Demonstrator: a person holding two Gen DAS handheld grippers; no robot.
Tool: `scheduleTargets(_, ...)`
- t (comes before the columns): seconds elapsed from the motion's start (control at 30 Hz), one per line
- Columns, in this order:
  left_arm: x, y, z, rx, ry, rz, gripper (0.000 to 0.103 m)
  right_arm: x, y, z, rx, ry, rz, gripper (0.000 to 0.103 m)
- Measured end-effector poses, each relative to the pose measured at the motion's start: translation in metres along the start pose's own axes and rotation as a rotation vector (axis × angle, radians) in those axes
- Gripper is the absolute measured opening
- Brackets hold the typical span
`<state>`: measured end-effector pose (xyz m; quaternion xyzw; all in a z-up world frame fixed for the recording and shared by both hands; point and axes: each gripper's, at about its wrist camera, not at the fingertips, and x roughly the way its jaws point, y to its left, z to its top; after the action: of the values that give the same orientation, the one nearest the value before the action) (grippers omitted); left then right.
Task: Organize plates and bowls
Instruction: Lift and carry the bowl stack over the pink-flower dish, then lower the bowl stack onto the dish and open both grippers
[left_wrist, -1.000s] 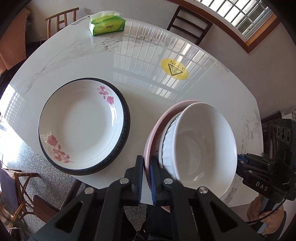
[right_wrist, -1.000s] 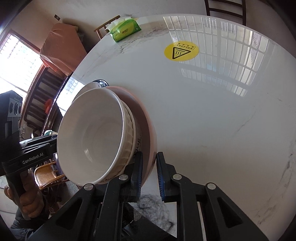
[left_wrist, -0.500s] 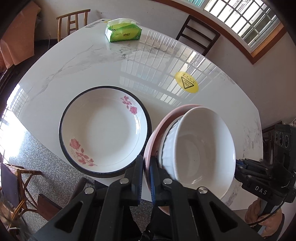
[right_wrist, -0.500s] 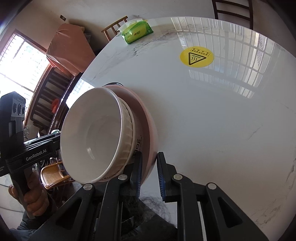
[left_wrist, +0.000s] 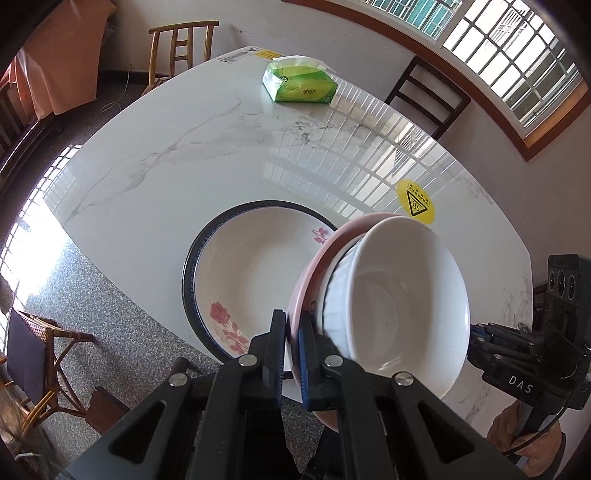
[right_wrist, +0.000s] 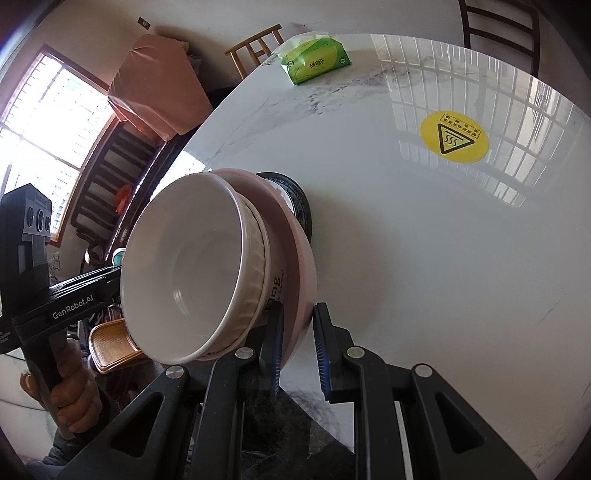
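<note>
A pink bowl (left_wrist: 314, 266) (right_wrist: 295, 240) carries a ribbed white bowl (left_wrist: 340, 273) (right_wrist: 255, 258) with a smooth white bowl (left_wrist: 406, 295) (right_wrist: 192, 266) nested inside. The stack hangs tilted above the marble table (left_wrist: 184, 147) (right_wrist: 406, 240). My left gripper (left_wrist: 291, 332) is shut on the pink rim on one side. On the opposite side my right gripper (right_wrist: 298, 332) is also shut on the pink rim. A flowered plate with a dark rim (left_wrist: 251, 266) (right_wrist: 295, 192) lies on the table, partly under the stack.
A green tissue pack (left_wrist: 299, 83) (right_wrist: 317, 62) sits at the table's far end. A yellow warning sticker (left_wrist: 416, 202) (right_wrist: 454, 136) is on the tabletop. Chairs (left_wrist: 181, 44) (left_wrist: 428, 92) stand around the table. A hand (right_wrist: 74, 398) grips the left tool's handle.
Both grippers have carried the bowl stack sideways and slightly up towards the flowered plate, and it now overlaps the plate's edge. The grip on the pink rim is unchanged.
</note>
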<state>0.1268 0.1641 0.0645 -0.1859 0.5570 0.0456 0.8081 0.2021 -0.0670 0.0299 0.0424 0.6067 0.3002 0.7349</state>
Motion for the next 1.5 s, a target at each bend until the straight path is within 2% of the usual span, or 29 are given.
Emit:
scheduleTargets(0.23,0.005,0.032,0.014,-0.046,0.009,0.004,0.004,0.019,0.018,0.019,-0.021,0.018,0.019,0.019)
scheduleTargets(0.53,0.015,0.056,0.020,-0.075,0.018,0.002,0.004,0.041,0.033,0.035,-0.037,0.045,0.015,0.019)
scheduleTargets(0.83,0.030,0.072,0.024,-0.102,0.041,0.023,0.004,0.045,0.039,0.033,-0.035,0.057,0.015,0.019)
scheduleTargets(0.97,0.040,0.081,0.026,-0.124,0.064,0.003,0.005,0.042,0.042,0.033,-0.045,0.049,0.026,0.019)
scheduleTargets(1.17,0.037,0.081,0.025,-0.103,0.039,-0.013,0.005,0.042,0.046,0.032,-0.048,0.051,0.017,0.020)
scheduleTargets(1.27,0.037,0.085,0.024,-0.112,0.024,-0.032,0.005,0.042,0.043,0.030,-0.033,0.052,0.046,0.021)
scheduleTargets(1.33,0.035,0.084,0.022,-0.097,-0.011,-0.017,0.007,0.042,0.041,0.030,-0.029,0.047,0.056,0.021)
scheduleTargets(1.4,0.032,0.084,0.020,-0.067,-0.055,0.005,0.012,0.041,0.040,0.028,-0.022,0.042,0.074,0.021)
scheduleTargets(1.47,0.030,0.084,0.015,-0.051,-0.102,0.007,0.012,0.040,0.040,0.027,-0.026,0.021,0.085,0.022)
scheduleTargets(1.5,0.030,0.083,0.012,-0.038,-0.127,0.012,0.013,0.037,0.042,0.025,-0.044,-0.001,0.068,0.026)
